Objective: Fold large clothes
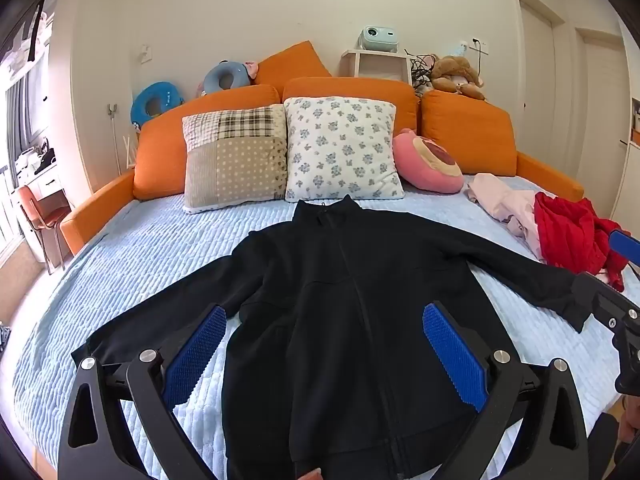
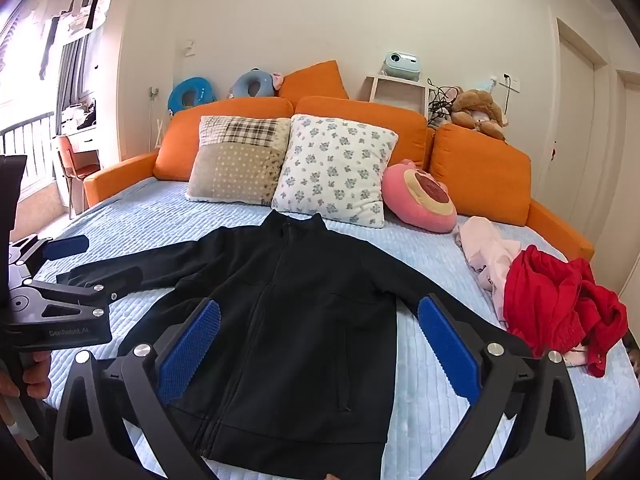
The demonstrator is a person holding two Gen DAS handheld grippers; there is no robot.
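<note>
A black zip-up jacket (image 1: pixel 340 300) lies flat, front up, on the light blue bed cover (image 1: pixel 132 248), collar toward the pillows and both sleeves spread out. My left gripper (image 1: pixel 324 320) hovers open above its lower body, blue pads wide apart, nothing between them. In the right wrist view the same black jacket (image 2: pixel 304 320) lies below my right gripper (image 2: pixel 318 316), which is also open and empty. The left gripper's body (image 2: pixel 56 312) shows at that view's left edge, above the jacket's left sleeve; the right gripper's body (image 1: pixel 616 316) shows at the left wrist view's right edge.
A red garment (image 2: pixel 556 312) and a pale pink garment (image 2: pixel 488 256) lie bunched at the bed's right side. Two square pillows (image 2: pixel 332 168) and a round pink cushion (image 2: pixel 424 196) lean against orange sofa backrests (image 2: pixel 480 168). An orange chair (image 1: pixel 40 212) stands left of the bed.
</note>
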